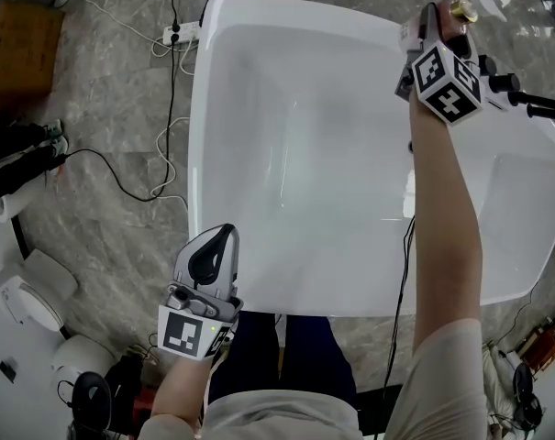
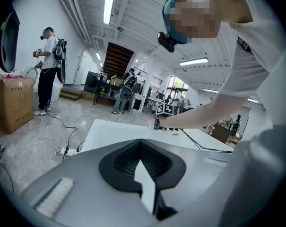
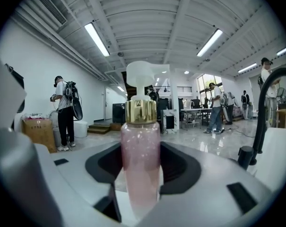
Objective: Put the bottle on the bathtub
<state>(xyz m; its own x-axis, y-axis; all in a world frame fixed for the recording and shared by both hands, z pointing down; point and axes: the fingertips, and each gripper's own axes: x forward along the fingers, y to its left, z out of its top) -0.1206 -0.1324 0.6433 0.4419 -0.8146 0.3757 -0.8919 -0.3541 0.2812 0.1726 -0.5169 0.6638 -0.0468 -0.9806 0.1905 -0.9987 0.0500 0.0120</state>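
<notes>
Right tool [image 1: 438, 21] clenched on pink pump bottle [image 3: 140, 145], upright, at 1 o'clock by bathtub [image 1: 249, 16] far rim | left tool [image 1: 211, 262] closed, empty, at 7 o'clock | risk: rim looks narrow near black faucet [image 1: 511, 85]; releasing off-centre could topple the bottle into the basin

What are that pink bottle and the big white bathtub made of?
The bottle looks like clear plastic or glass: pinkish, speckled contents show through. Its collar is shiny gold, probably metallised plastic. The bathtub looks like glossy white acrylic or enamel, with soft reflections; which one can't be told.
</notes>
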